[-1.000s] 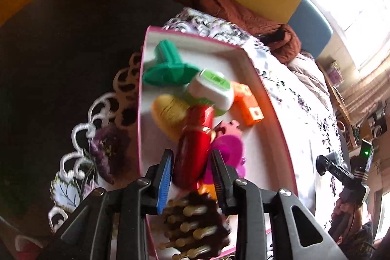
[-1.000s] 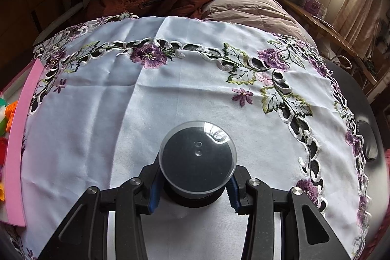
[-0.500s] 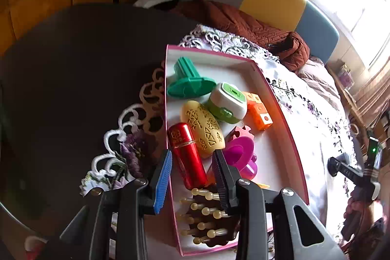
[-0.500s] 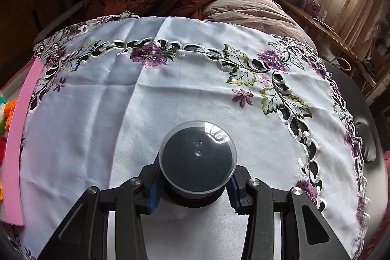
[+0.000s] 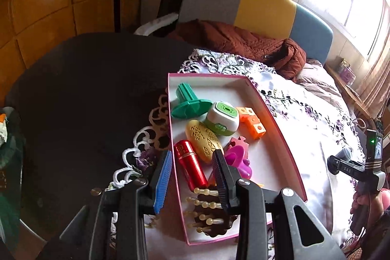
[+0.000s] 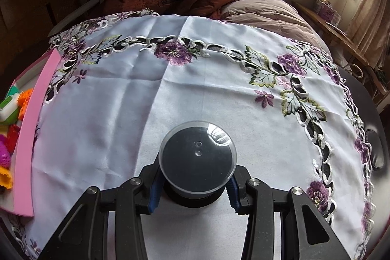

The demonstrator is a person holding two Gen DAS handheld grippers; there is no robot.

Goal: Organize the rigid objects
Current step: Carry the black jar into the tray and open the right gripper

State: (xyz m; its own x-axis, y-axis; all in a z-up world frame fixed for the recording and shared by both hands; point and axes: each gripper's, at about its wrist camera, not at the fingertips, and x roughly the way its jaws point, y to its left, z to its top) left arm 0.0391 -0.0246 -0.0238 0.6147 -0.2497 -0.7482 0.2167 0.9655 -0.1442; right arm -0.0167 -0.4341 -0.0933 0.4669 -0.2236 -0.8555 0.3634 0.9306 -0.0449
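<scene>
A pink-rimmed box [image 5: 280, 123] lies on the white embroidered tablecloth [image 6: 121, 101]. In it lie a red cylinder [image 5: 191, 167], a yellow patterned oval [image 5: 203, 144], a green-and-white case [image 5: 223, 118], a green stand-shaped piece [image 5: 189, 104], orange cubes [image 5: 252, 122], a magenta piece [image 5: 237, 157] and a dark spiked brush [image 5: 209, 213]. My left gripper [image 5: 192, 177] is open and empty, raised above the box's near left corner. My right gripper [image 6: 193, 189] is shut on a black round container with a clear lid [image 6: 197, 157], low over the cloth.
The box's pink wall [image 6: 29, 138] shows at the left of the right wrist view. A brown jacket [image 5: 243, 45] and a colour-block chair [image 5: 265, 11] stand behind the table. Dark bare tabletop [image 5: 85, 94] lies left of the box.
My left gripper let go of the red cylinder, which now lies in the box, and drew back and up. My right gripper and its container have not moved.
</scene>
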